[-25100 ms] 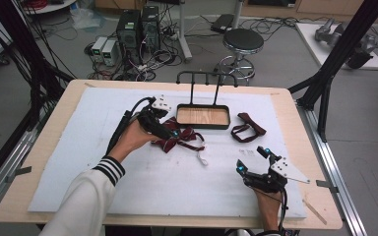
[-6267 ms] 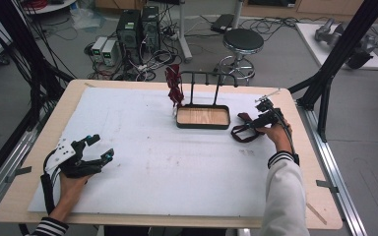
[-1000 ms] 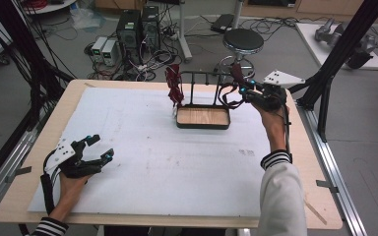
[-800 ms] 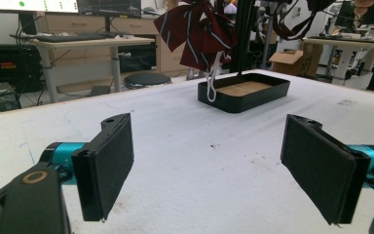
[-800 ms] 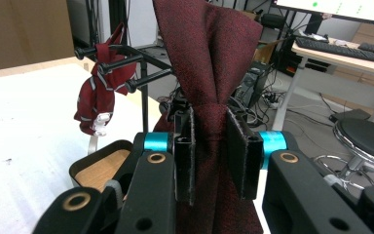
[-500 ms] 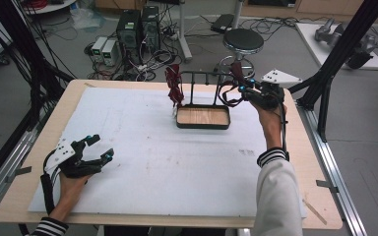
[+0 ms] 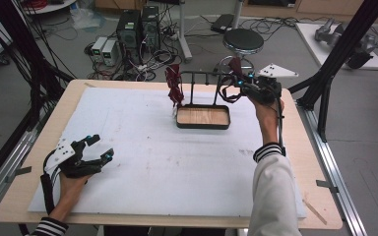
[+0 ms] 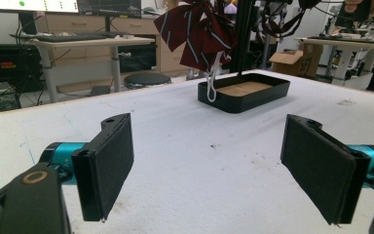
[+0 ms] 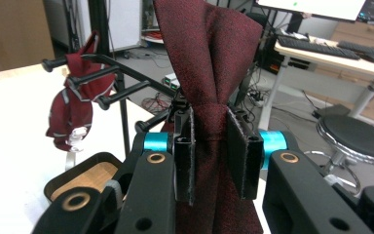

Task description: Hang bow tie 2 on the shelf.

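Observation:
A black rack [image 7: 202, 78] with pegs stands over a black tray with a wooden floor [image 7: 203, 118] at the back of the table. One dark red bow tie [image 7: 174, 87] hangs from the rack's left end [image 9: 73, 109] [image 8: 195, 29]. My right gripper [image 7: 240, 84] is raised at the rack's right end, shut on a second dark red bow tie [image 9: 209, 73] pinched at its knot; its strap loops down beside the rack [image 7: 225, 93]. My left gripper [image 7: 98, 147] rests on the white mat near the front left, jaws open with nothing between them [image 8: 207, 165].
A white mat [image 7: 167, 162] covers most of the wooden table [image 7: 315, 167]. Black frame posts [image 7: 344, 54] stand at both sides. A stool [image 7: 243, 42] and computers with cables [image 7: 138, 29] sit on the floor behind the table.
My right gripper with the bow tie has edged slightly left toward the rack's right end. The left gripper has stayed put.

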{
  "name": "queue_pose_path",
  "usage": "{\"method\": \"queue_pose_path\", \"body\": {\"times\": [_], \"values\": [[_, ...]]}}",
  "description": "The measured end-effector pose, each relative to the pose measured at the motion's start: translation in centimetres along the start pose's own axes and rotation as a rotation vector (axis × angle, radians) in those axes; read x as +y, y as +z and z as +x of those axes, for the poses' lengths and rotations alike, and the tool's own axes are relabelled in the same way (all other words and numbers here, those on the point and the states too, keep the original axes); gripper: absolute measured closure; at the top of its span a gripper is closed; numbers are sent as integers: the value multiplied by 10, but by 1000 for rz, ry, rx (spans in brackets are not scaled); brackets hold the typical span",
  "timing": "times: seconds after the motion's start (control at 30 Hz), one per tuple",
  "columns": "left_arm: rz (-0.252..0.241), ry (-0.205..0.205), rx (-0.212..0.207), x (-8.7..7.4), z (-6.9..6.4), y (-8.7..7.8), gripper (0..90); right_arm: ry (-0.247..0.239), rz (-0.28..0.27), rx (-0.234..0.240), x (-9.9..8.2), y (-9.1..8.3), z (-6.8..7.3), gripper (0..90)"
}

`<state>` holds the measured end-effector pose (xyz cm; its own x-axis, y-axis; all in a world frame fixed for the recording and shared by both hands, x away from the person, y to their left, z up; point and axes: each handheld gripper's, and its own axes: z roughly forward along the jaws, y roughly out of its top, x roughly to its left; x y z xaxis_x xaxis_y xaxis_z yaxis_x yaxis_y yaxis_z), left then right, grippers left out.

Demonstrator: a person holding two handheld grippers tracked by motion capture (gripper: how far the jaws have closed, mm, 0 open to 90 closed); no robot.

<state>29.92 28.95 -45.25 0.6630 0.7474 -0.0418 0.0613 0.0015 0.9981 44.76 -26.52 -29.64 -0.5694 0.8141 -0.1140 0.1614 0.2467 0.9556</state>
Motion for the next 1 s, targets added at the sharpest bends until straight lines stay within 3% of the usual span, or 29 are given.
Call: {"method": "queue_pose_path", "body": {"times": [0.67,0.93,1.0], "values": [[2,1,0,0,0,0,201,59,24,-63,-1,10,-9,731],[2,3,1,0,0,0,201,77,25,-67,-2,10,-12,657],[2,4,1,0,0,0,200,83,26,-73,-2,9,-12,602]]}}
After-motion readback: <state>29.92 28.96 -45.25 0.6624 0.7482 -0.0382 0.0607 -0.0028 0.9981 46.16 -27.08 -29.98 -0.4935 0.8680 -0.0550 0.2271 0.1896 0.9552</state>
